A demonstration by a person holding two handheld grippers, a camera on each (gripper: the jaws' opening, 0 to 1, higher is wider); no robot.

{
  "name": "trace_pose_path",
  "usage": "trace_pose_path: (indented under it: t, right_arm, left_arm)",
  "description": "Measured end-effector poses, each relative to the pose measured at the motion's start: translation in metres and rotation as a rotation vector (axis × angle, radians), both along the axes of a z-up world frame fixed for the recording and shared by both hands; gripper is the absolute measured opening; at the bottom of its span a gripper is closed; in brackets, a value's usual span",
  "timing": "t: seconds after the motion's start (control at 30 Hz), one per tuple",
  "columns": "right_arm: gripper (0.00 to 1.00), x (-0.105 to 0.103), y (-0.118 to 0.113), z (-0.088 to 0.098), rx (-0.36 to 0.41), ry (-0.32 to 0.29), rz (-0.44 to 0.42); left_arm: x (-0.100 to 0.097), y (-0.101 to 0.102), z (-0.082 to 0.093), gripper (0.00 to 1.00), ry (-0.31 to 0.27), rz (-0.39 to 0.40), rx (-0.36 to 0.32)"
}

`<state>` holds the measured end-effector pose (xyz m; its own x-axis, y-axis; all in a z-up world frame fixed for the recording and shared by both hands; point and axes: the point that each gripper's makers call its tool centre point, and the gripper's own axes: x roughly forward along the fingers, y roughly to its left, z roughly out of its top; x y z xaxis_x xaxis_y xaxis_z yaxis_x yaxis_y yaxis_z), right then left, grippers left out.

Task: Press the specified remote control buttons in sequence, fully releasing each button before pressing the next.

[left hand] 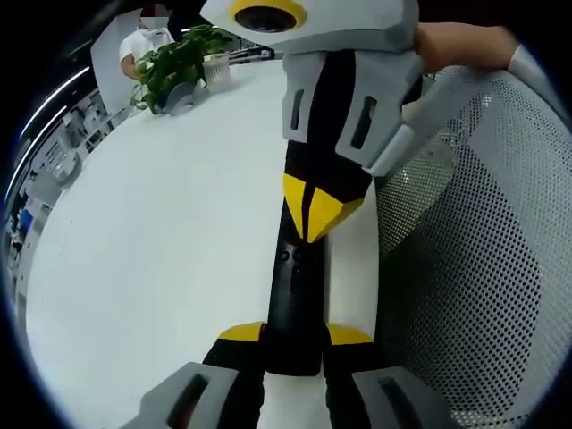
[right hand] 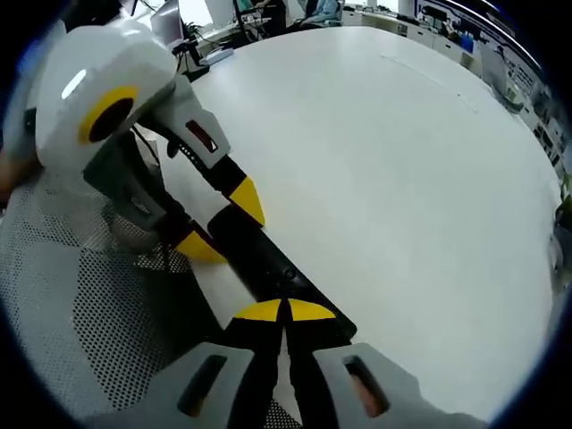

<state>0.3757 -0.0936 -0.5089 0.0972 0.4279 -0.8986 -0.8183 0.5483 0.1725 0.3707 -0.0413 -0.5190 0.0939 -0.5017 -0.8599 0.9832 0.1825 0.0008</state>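
Note:
A slim black remote lies lengthwise over the white table's edge. My left gripper is shut on its near end, one yellow tip on each side. From above, my right gripper comes down with its yellow tips pressed together, touching the remote's button face. In the right gripper view, the right gripper is shut, its tips resting on the remote. Further along, the left gripper clamps the remote's other end. The buttons under the tips are hidden.
The white table spreads wide to the left, with a potted plant and a seated person at its far end. A grey mesh chair back stands close beside the remote. A hand holds the right gripper.

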Motion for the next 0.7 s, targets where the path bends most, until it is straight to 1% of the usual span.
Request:
trace_pose_path:
  t: [0.37, 0.7]
  right_arm:
    - [0.00, -0.0044, -0.0060, -0.0007, -0.011, 0.025, 0.002]
    - [0.00, -0.0060, -0.0061, -0.0020, -0.023, 0.024, 0.022]
  left_arm:
    - [0.0000, 0.0001, 0.0000, 0.24, -0.001, -0.003, -0.005]
    - [0.0000, -0.0001, -0.0004, 0.24, -0.004, -0.006, -0.005]
